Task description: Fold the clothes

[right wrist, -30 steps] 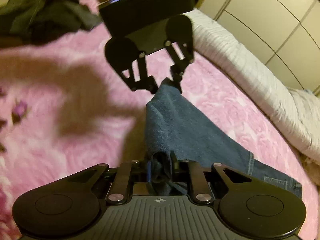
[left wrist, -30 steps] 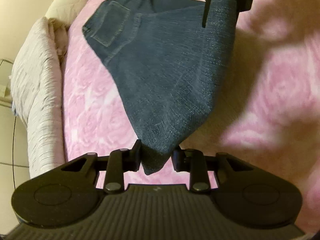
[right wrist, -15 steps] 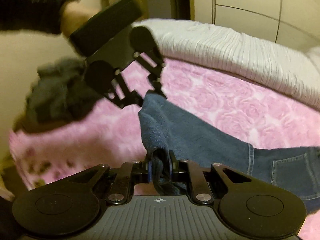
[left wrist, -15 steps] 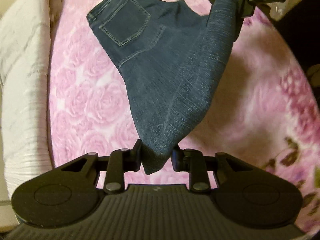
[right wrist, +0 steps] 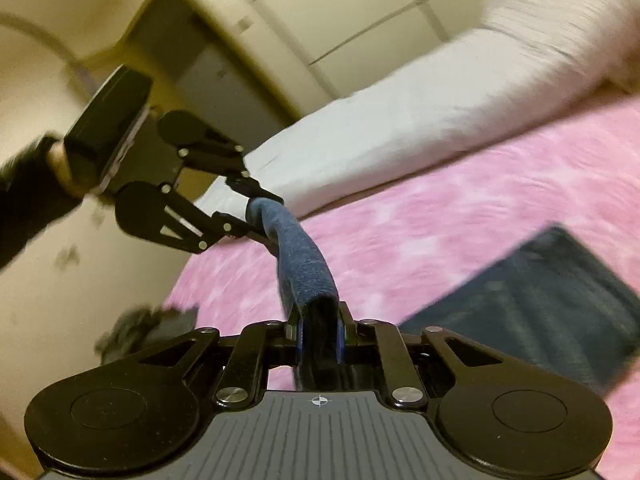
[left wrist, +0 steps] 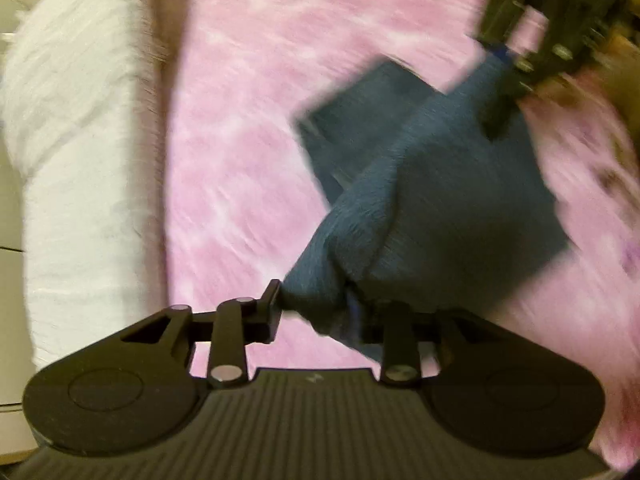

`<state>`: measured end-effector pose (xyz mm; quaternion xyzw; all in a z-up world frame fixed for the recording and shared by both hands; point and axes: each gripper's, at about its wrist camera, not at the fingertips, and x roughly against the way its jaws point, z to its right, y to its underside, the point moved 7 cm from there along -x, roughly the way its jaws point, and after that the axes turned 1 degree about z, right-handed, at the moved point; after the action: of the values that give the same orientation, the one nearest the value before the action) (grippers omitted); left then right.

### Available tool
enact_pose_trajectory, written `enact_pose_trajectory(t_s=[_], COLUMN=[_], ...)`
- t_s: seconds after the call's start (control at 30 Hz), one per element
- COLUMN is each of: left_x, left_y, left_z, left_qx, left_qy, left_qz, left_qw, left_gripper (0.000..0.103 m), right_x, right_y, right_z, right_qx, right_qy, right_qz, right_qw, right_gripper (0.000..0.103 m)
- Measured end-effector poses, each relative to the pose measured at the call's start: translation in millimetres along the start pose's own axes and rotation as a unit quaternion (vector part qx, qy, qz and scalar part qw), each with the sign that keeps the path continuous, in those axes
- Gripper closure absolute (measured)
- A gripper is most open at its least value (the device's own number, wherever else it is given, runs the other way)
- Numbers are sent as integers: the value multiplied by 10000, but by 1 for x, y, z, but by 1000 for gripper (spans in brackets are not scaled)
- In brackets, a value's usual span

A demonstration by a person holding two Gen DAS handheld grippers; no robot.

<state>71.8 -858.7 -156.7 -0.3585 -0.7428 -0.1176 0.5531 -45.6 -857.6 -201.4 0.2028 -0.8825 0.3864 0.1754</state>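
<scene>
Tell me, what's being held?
Jeans: left gripper and right gripper each pinch a corner of the lifted edge. The left jaws have just been opening, denim between them.

Dk blue jeans [left wrist: 440,184], pink blanket [left wrist: 248,128]

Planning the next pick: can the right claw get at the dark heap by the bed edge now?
Probably not yet. The right claw is shut on the jeans, so it has no free jaws; the heap itself lies uncovered at the blanket edge.

2 hand-held grippers: left hand-held gripper [left wrist: 316,304], right hand-held gripper [right wrist: 319,330], 1 pair of jeans [left wrist: 432,184], 1 pink blanket [left wrist: 248,128]
</scene>
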Motion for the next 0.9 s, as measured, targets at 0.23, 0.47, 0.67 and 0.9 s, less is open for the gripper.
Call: enact_pose_trajectory(t_s=[0.23,0.47,0.67,0.9], left_x=[-56,-104,-123,-157], left_y=[-42,-14,-21,-53], left_z=[-21,44,55,46], left_qx=[1362,1690,2118,2084], left_qy=[-364,295,424,321], left_qz=[81,-401,-178,121], left_qw=[9900,9844,9762,9775], left_gripper=[73,72,72,72], right_x=[11,16,20,5], right_y=[5,23,-4,-7], right_z=[169,217,205,237], right_qx=[-1616,-2707,-2215,-2197], right_qy=[956,570,711,1177], right_qz=[31,32,31,-304], right_qw=[9822,9610,9726,9680], right_gripper=[87,72,85,85])
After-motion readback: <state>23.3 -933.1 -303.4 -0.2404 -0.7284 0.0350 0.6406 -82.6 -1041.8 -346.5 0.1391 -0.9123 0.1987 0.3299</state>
